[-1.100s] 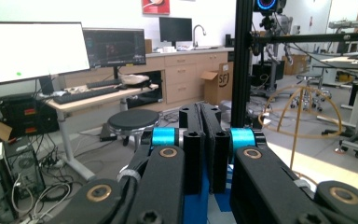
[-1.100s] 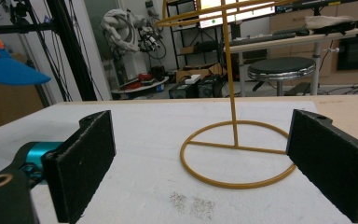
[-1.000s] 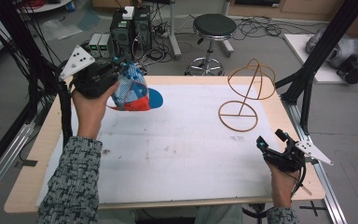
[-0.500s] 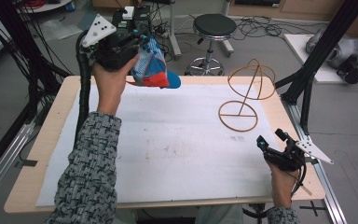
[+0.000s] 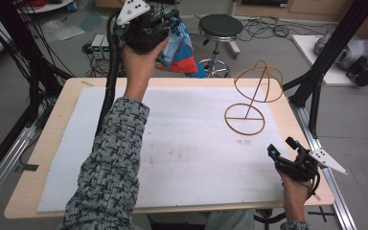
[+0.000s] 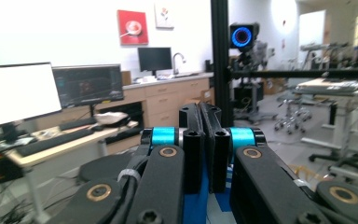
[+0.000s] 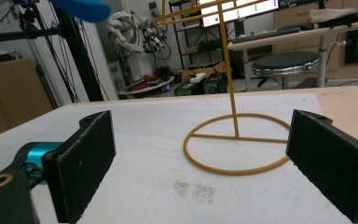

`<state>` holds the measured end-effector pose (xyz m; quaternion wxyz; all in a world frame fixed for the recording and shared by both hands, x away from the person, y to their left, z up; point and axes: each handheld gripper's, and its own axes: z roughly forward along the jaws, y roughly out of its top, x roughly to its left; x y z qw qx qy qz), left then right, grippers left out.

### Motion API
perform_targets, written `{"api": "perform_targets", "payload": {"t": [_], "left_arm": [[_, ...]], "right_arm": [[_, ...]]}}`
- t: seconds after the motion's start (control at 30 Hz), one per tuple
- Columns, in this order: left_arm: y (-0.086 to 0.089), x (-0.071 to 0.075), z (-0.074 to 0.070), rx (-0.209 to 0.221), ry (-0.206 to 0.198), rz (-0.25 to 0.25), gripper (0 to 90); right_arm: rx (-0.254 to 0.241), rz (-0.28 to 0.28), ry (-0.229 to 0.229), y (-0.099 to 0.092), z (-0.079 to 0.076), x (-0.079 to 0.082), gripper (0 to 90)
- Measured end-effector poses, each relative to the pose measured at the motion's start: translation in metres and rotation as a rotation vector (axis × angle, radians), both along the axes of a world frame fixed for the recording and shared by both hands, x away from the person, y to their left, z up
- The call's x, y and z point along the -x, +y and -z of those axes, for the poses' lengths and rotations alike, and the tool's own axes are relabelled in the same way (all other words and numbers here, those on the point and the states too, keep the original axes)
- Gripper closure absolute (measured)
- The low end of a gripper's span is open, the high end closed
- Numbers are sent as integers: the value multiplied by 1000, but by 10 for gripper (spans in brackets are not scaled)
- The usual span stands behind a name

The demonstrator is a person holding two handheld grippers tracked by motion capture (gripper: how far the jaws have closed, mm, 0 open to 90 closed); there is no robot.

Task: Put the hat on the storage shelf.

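Note:
A cap [image 5: 179,48] in blue, red and white hangs above the table's far edge, and my left gripper [image 5: 169,23] is shut on it, held high by a raised arm. In the left gripper view the jaws [image 6: 200,140] press together, with blue fabric [image 6: 198,205] showing below them. To the right on the white mat stands a yellow wire stand [image 5: 251,98], with a ring base and a looped top. My right gripper [image 5: 281,147] rests near the front right corner, open and empty. Its pads frame the stand's base [image 7: 235,140], and the cap's blue brim [image 7: 81,9] shows at the top.
A white mat [image 5: 196,153] covers most of the wooden table [image 5: 52,124]. Black frame posts [image 5: 316,81] rise at the right edge and cables hang at the left. A round stool [image 5: 220,26] stands behind the table.
The left hand has lifted the cap up and carried it to the right, toward the far edge. The right gripper has stayed in place.

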<state>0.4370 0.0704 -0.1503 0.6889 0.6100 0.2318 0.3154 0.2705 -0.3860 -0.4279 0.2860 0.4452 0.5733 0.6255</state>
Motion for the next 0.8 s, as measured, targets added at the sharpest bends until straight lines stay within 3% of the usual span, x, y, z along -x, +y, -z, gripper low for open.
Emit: {"api": "perform_targets", "payload": {"t": [0.2,0.33,0.6,0.8], "left_arm": [[-22,-7,-12,11,-11,26,876],[-46,-13,-20,12,-22,54,876],[-81,-18,-30,13,-41,100,875],[-96,-21,-35,31,-49,125,875]], "right_arm": [[14,-11,3,0,0,8,71],[45,-17,7,0,1,11,71],[28,-12,12,-8,2,17,71],[27,-12,12,-10,2,19,71]]}}
